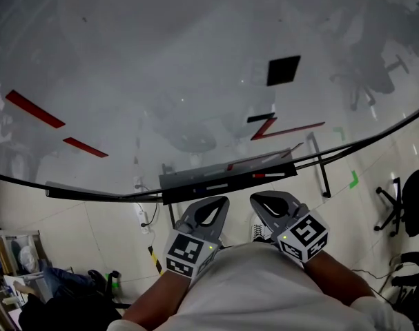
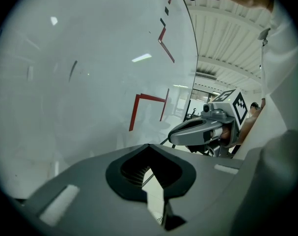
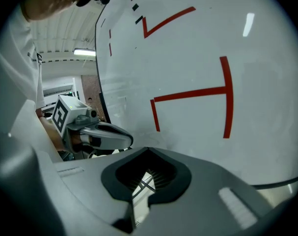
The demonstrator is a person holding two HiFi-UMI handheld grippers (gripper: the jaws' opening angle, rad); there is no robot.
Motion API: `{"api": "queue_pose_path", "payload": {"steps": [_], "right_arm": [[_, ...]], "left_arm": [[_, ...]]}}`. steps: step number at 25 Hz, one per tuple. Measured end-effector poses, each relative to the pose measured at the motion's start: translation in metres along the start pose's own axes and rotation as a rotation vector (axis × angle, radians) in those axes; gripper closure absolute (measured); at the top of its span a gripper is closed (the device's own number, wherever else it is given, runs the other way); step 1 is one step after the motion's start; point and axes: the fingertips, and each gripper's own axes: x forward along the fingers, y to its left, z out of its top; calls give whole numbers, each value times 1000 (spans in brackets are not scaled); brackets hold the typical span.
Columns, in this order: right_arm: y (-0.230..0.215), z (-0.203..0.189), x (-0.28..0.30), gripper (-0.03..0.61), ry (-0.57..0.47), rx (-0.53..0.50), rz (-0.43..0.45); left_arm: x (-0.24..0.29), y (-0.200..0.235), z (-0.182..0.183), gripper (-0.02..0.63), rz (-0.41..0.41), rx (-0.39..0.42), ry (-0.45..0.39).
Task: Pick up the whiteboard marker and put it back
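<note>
Both left claw [image 1: 221, 203] and right claw [image 1: 258, 199], pressed together empty, point side by side at the whiteboard [image 1: 161, 81]

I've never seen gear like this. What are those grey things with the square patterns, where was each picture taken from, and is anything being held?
No robot here: a person holds a hand tool in each hand, the left gripper and the right gripper. Each carries a patterned cube as part of the tool. The head view comes from a camera on the person's head, looking down. The other two views come from cameras riding on each gripper, looking along its jaws. Ahead stands a whiteboard with red marks and a ledge beneath it; the small items on the ledge are too small to name. Both grippers' jaws are together and hold nothing.
</note>
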Motion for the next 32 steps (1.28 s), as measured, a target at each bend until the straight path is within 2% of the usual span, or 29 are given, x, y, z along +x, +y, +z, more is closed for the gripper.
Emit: {"api": "queue_pose_path", "payload": {"steps": [7,11,16,19,24,32], "right_arm": [[-20,-12,-1,577,41,-57,20],[-30,-21,0,577,71,-132,15],[-42,-37,5,577,154,-359,-19],[-54,-51,7,577,227,-470,-51],[-58,-66,12,577,290,-667,-65],[-65,-74,11,577,322,-697,-76]], "left_arm": [[13,-11,-3,597,19,-17,3],[16,-10,0,597,46,-15,5],[19,-12,-1,598,49,-25,13],[19,-12,-3,597,60,-21,23],[18,-11,-4,597,72,-23,30],[18,-11,-2,597,70,-24,21]]}}
